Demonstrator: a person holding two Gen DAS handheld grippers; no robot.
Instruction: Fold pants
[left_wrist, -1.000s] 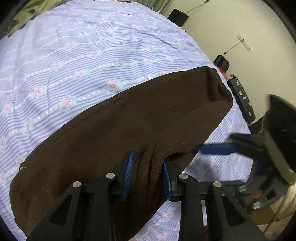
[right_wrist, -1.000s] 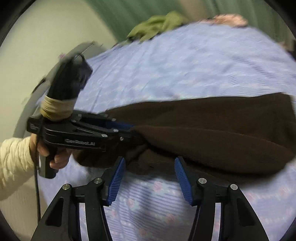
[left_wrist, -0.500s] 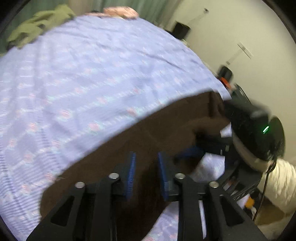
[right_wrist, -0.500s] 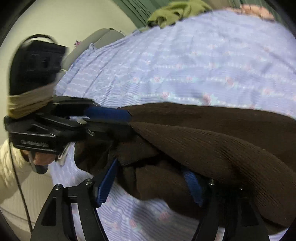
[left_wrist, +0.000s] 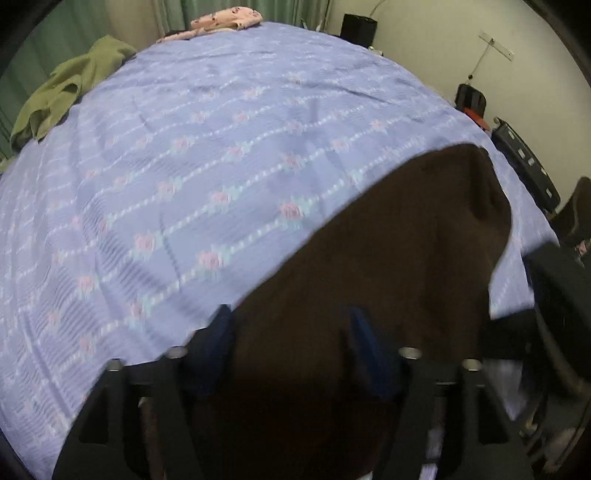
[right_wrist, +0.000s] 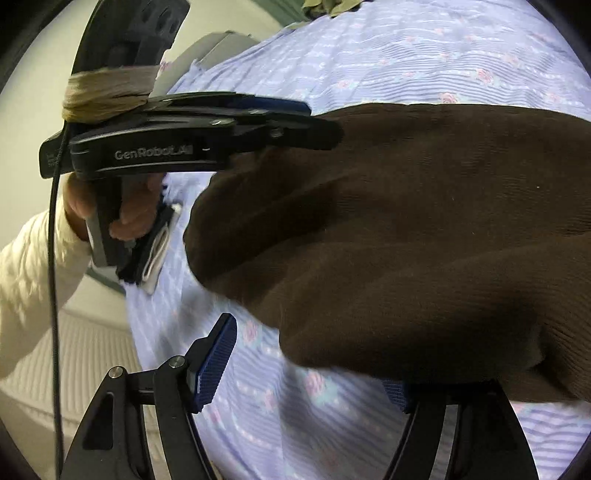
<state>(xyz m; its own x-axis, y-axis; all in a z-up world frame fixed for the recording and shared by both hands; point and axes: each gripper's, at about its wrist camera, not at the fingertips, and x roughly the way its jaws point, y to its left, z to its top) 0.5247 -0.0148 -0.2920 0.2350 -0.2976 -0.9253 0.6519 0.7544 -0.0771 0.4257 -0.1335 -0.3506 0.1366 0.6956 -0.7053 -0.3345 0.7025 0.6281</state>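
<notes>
Both grippers (left_wrist: 291, 354) (right_wrist: 310, 365) now spread apart, pants (right_wrist: 424, 236) folded, bedsheet (left_wrist: 221, 147).

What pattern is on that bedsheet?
Lavender bedsheet with white dotted stripes and pink roses, clearest in the left wrist view.

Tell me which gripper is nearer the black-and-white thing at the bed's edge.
Left. The left gripper is held right beside the black-and-white thing; the right gripper sits farther off, under the brown pants.
</notes>
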